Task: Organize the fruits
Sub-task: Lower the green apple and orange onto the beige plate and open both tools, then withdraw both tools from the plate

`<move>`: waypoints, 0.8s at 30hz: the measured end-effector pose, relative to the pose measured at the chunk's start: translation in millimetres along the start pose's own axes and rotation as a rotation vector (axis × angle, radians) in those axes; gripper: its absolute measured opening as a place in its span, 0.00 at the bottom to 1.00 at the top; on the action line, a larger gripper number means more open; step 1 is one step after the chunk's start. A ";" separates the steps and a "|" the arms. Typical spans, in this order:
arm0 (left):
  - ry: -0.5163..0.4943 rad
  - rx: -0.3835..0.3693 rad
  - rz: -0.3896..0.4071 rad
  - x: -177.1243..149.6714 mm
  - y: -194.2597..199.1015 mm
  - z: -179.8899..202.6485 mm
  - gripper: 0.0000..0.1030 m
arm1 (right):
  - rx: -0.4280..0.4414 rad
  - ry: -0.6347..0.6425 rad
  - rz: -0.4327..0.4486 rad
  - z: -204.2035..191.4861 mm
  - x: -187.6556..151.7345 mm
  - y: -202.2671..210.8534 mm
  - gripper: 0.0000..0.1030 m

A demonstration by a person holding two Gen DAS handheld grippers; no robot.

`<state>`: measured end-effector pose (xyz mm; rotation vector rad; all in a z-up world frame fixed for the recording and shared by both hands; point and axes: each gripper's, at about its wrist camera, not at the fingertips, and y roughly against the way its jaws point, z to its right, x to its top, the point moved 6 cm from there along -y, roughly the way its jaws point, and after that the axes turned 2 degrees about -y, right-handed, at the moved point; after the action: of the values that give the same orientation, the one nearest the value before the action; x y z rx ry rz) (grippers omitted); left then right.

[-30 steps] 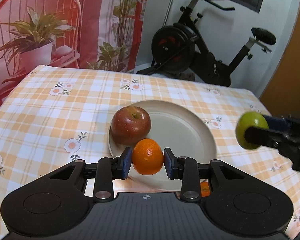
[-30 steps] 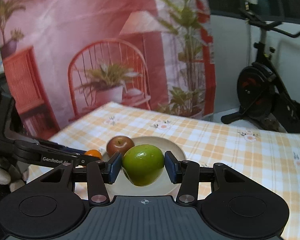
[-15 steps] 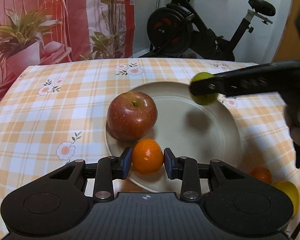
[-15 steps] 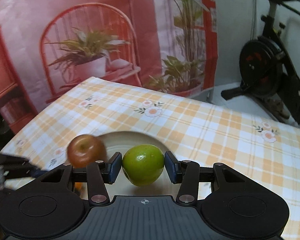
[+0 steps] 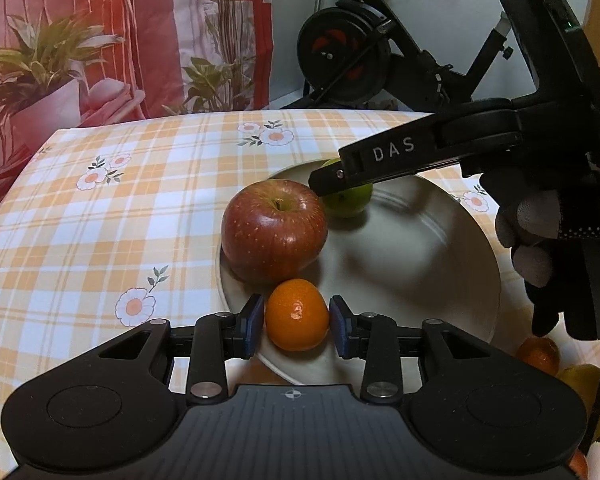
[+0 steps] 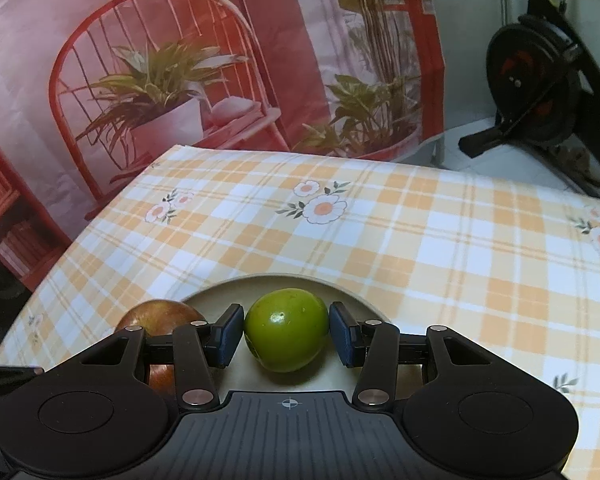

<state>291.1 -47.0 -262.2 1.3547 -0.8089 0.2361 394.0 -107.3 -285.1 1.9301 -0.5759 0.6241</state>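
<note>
the small orange (image 5: 297,314) is set on the near edge of the cream plate (image 5: 440,280), just in front of the red apple (image 5: 274,230) and seemingly touching it. the left gripper (image 5: 297,326) is placed around it, and its jaws are opening: a thin gap can be seen at the right pad, while the left pad sits at the skin, so the orange is judged to be resting on the plate rather than carried. it appears to have been put beside the apple so that the fruits are gathered together on the plate.

the green fruit (image 6: 286,329) is pinched between the blue pads of the right gripper (image 6: 286,334), which is held low over the far edge of the plate, just behind the apple (image 6: 160,316). whether the fruit already touches the plate cannot be told. that spot is probably chosen because the middle and right of the plate are bare and the fruit can be let go without knocking the others.

near the right edge of the checked tablecloth (image 5: 100,232), off the plate, another orange (image 5: 539,354) and a yellow fruit (image 5: 588,384) are seen, so the sorting is judged unfinished.

the letters "das" are read in white on the right gripper's finger (image 5: 392,152) in the left wrist view. no other writing can be read.
</note>
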 end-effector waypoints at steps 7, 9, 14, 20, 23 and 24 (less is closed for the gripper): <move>0.018 0.002 -0.005 1.2 -0.9 -1.4 0.39 | 0.043 -0.057 0.038 0.5 7.9 10.6 0.44; 0.020 0.011 0.004 2.4 2.0 -1.7 0.41 | 0.044 -0.055 0.052 0.1 10.1 19.0 0.44; 0.035 0.022 0.023 4.9 11.9 -2.2 0.43 | 0.036 -0.042 0.089 1.1 11.4 45.0 0.44; 0.035 0.033 0.052 3.8 30.9 3.6 0.44 | 0.027 -0.015 0.127 1.0 1.8 86.6 0.44; 0.036 0.036 0.067 2.4 40.3 6.6 0.44 | 0.019 0.005 0.147 1.3 -7.6 108.8 0.44; 0.036 0.036 0.071 1.8 43.2 7.9 0.44 | 0.017 0.006 0.153 2.2 -12.0 116.5 0.44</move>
<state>263.9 -44.5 -227.8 1.3533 -0.8268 0.3316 311.7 -154.4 -216.3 1.9118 -0.7213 0.7337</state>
